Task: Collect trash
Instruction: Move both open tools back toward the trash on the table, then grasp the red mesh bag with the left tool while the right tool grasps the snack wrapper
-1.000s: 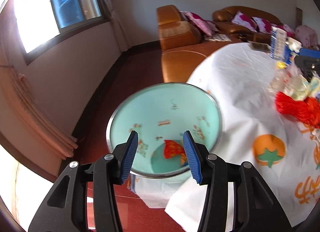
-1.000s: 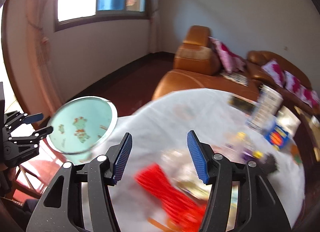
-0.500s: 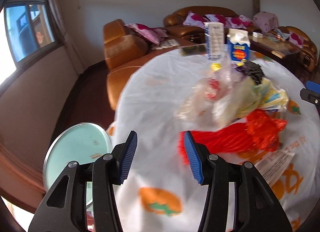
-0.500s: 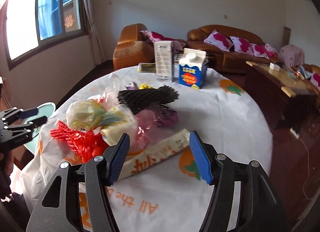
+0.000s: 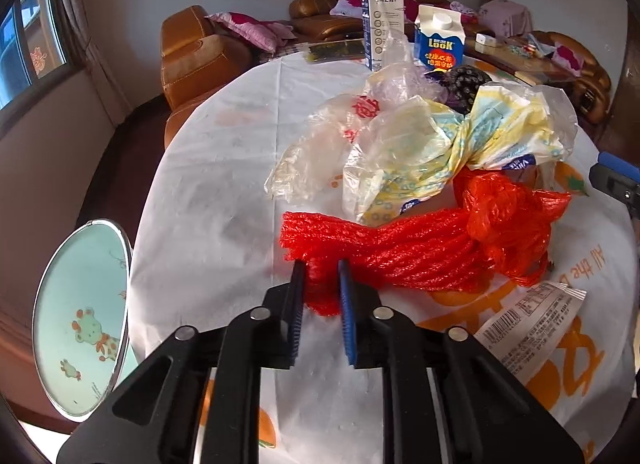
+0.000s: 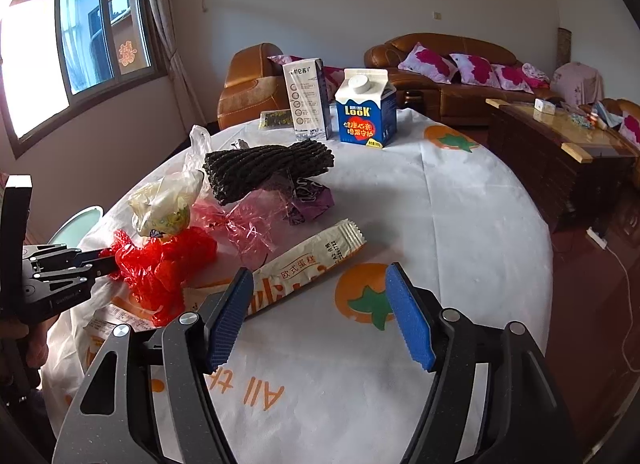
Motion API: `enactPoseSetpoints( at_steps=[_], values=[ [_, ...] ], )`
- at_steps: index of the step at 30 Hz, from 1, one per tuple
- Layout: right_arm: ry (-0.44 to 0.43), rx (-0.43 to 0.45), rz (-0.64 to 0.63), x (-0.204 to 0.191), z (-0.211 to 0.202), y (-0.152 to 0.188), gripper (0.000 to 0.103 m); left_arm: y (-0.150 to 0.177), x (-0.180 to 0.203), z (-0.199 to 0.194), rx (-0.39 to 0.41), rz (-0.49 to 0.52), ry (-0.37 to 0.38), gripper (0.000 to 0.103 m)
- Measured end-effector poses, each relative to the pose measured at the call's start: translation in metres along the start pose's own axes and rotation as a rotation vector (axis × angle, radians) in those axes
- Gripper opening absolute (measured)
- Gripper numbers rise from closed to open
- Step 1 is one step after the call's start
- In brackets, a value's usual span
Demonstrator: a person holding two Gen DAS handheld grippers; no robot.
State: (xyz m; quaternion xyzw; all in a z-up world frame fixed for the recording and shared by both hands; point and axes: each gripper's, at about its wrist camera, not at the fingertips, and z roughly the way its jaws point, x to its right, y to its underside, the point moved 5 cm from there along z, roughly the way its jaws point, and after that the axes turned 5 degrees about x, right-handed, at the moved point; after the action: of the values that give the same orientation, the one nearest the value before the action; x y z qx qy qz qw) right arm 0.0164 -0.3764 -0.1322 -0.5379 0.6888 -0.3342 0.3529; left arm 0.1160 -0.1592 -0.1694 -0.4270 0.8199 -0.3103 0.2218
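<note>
- Swung over from the bin [image 5: 80,320], the left gripper [image 5: 322,276] had just closed, clamped on the red net [image 5: 384,248] lying on the table [image 5: 224,167].
- Right gripper [image 6: 320,316] had just been widening, holding nothing.
- Best lifted slowly, so the net's tail cleared the wrappers.

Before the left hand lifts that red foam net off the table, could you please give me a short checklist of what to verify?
1. Left tongs closed on the red foam net: ok, they have just been closing and pinch its near end.
2. Net free of other trash: not ok, a crumpled yellow wrapper lies on it.
3. Bin within sight beside the table: ok.
4. Right tongs clear of the net: ok, open, nothing between them.
5. Grip firm enough to lift: cannot tell.
</note>
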Motion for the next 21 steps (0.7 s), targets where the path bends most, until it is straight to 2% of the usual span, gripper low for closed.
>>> enactPoseSetpoints(
  at_steps=[5, 12, 21],
  values=[
    [0.023, 0.002, 0.014, 0.008, 0.001, 0.001, 0.069, -0.006, -0.01, -0.014, 0.015, -0.025, 0.007, 0.01],
    [0.066, -0.021, 0.018, 0.016, 0.006, 0.002, 0.069, -0.019, -0.044, -0.049, 0.091, -0.073, -0.039, 0.01],
    [0.065, -0.066, 0.018, 0.012, 0.019, 0.001, 0.069, -0.007, -0.072, -0.059, 0.1, -0.115, -0.081, 0.01]
  ],
)
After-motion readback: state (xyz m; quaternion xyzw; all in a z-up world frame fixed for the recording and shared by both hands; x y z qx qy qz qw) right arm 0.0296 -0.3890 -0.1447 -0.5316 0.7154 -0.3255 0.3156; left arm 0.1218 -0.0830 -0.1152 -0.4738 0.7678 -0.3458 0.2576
